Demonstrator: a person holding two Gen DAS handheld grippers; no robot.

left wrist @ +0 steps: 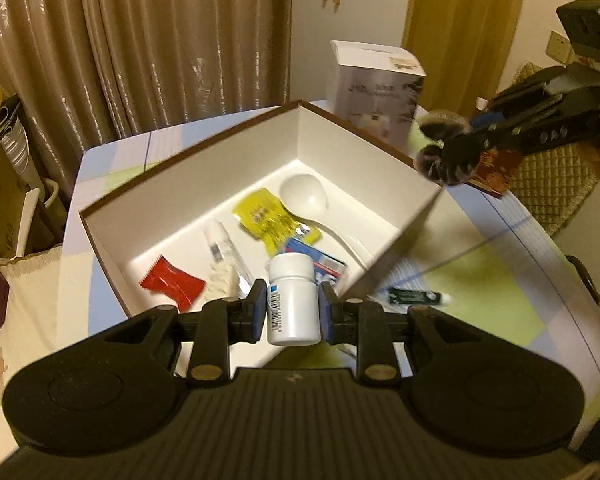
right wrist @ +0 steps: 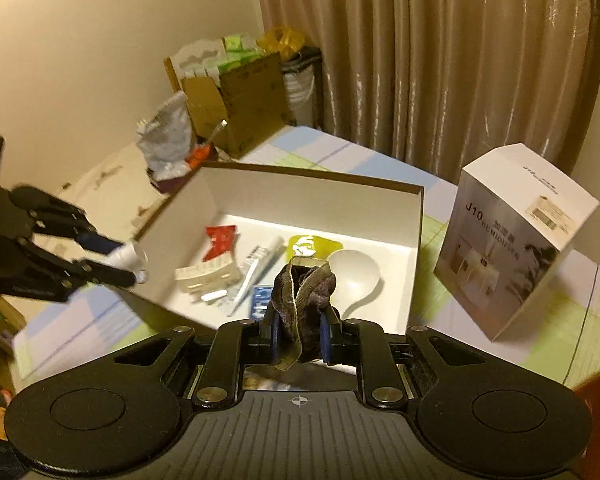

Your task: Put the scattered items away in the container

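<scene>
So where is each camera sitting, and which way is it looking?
Left wrist: sits on the left hand-held gripper, looks forward and down into the box; its fingers clamp a white bottle.
Right wrist: sits on the right hand-held gripper, looks down at the box from another side; its fingers pinch a dark cloth.
Shared: the box, white spoon, humidifier carton, and each other's gripper.

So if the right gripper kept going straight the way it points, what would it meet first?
Probably the white ladle lying in the open box; the right gripper, shut on a dark cloth, points down there, though depth is unclear.
</scene>
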